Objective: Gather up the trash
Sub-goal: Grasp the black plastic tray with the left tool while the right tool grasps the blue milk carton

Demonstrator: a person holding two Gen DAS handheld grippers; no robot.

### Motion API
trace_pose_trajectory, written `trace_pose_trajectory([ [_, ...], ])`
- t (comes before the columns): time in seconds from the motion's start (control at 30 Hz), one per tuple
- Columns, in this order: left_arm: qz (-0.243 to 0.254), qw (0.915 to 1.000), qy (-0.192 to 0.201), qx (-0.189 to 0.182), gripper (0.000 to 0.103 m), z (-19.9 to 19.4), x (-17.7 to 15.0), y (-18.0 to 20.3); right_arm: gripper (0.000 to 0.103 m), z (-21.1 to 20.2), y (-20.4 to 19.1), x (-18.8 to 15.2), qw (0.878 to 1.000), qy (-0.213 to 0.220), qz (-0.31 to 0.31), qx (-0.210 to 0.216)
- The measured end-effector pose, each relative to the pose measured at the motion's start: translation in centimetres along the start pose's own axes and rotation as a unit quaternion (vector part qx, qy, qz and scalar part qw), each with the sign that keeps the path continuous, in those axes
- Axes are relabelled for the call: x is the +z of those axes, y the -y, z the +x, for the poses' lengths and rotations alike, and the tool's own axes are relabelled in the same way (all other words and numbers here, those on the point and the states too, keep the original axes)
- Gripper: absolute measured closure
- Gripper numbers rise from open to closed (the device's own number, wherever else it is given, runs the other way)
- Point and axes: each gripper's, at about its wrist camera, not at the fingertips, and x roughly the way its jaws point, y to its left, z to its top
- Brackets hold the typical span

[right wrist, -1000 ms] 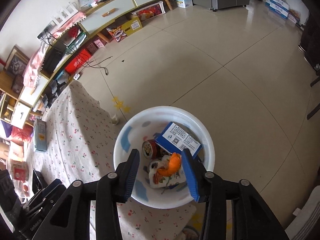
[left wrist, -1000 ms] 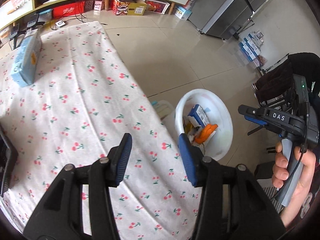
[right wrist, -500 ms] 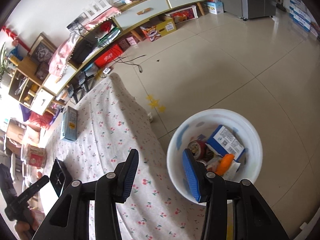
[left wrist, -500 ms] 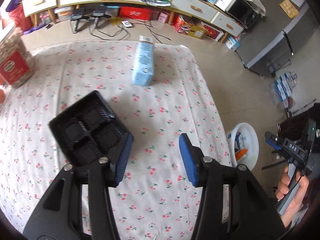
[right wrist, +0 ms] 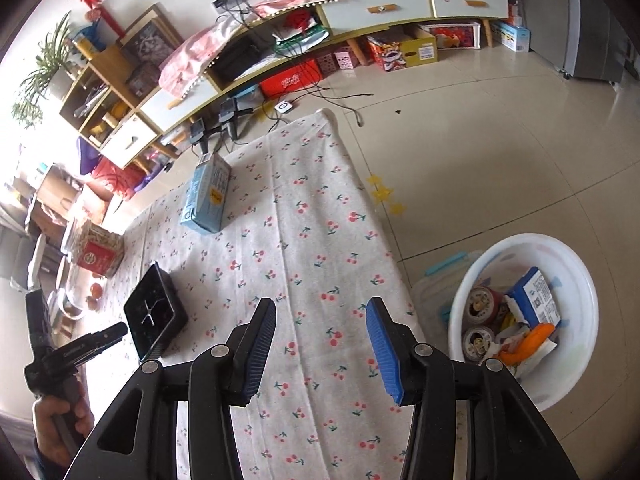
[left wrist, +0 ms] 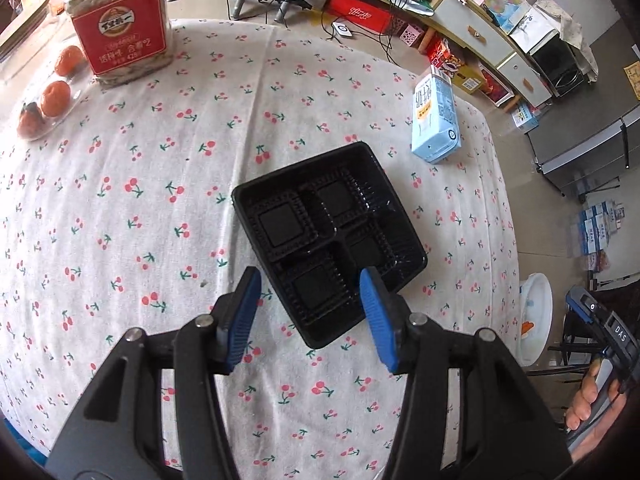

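Your left gripper hangs with its blue pads spread and nothing between them, above the near corner of the black plastic four-compartment tray, which lies at the centre of the left wrist frame on the cherry-print tablecloth. Nothing blocks the tray. A pale blue carton lies on its side in the upper right, well apart; a clear jar with a red label and a clear pack of oranges sit upper left. Your right gripper is spread too, empty, over the cloth's edge. The white plastic bin, lower right on the floor, holds cans, a blue box and wrappers.
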Motion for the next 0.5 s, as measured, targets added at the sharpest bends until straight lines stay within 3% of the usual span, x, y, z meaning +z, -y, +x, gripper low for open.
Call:
trace_pose_trajectory([
  [0.43,-0.009,0.9998,-0.014,0.014,0.051,1.9,-0.1,-1.0,0.051,4.5,-5.4,0.2,0.998,-0.031,-0.047,0.006],
  [0.47,-0.011,0.9998,-0.014,0.012,0.052,2.1,0.0,-1.1,0.051,4.8,-5.9,0.3,0.998,-0.032,-0.050,0.009],
  [0.5,-0.012,0.9997,-0.016,0.011,0.063,2.2,0.1,-1.1,0.051,5.0,-6.3,0.4,0.998,-0.033,-0.054,0.013],
])
